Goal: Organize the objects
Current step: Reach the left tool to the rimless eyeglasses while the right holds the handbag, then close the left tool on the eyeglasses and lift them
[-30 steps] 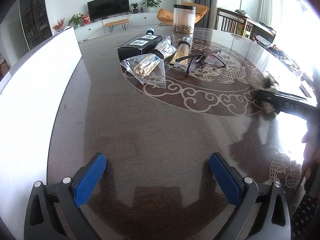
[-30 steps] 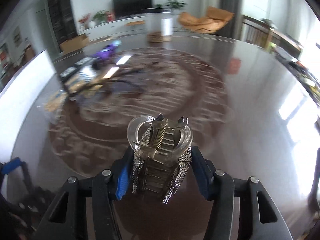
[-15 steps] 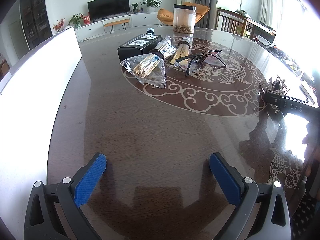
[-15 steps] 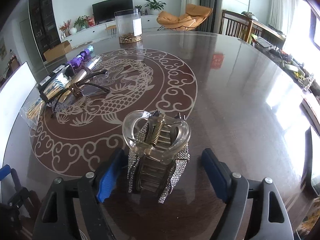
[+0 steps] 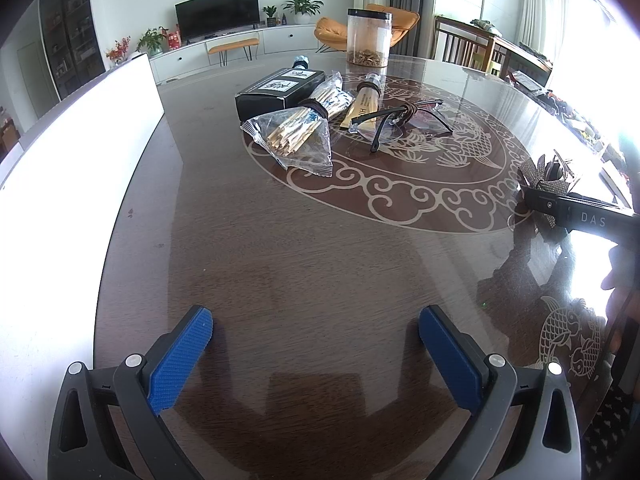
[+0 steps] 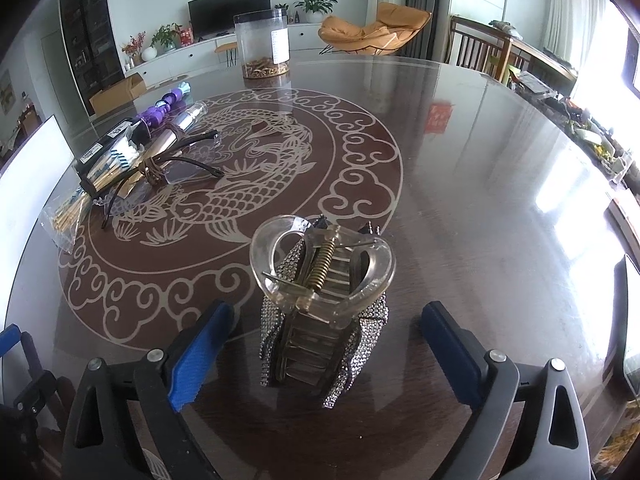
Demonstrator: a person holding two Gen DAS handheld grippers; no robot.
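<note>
A clear, rhinestone-covered hair claw clip (image 6: 324, 304) rests on the glass table between the wide-open jaws of my right gripper (image 6: 326, 344); neither pad touches it. It also shows at the right edge of the left wrist view (image 5: 544, 180), behind the right gripper's finger. My left gripper (image 5: 316, 344) is open and empty over bare table near the front edge. Further back lie a bag of sticks (image 5: 294, 136), a black box (image 5: 278, 90), a gold tube (image 5: 366, 106) and glasses (image 5: 400, 122) in a cluster.
A clear jar (image 5: 368, 38) stands at the far side of the round table. A white board (image 5: 76, 148) runs along the table's left edge. The same cluster (image 6: 136, 160) lies to the left in the right wrist view, with a purple item (image 6: 164, 110).
My right gripper has opened and let go of the hair clip, which now rests on the table. The view has steadied after a swing. The left gripper has not moved.
</note>
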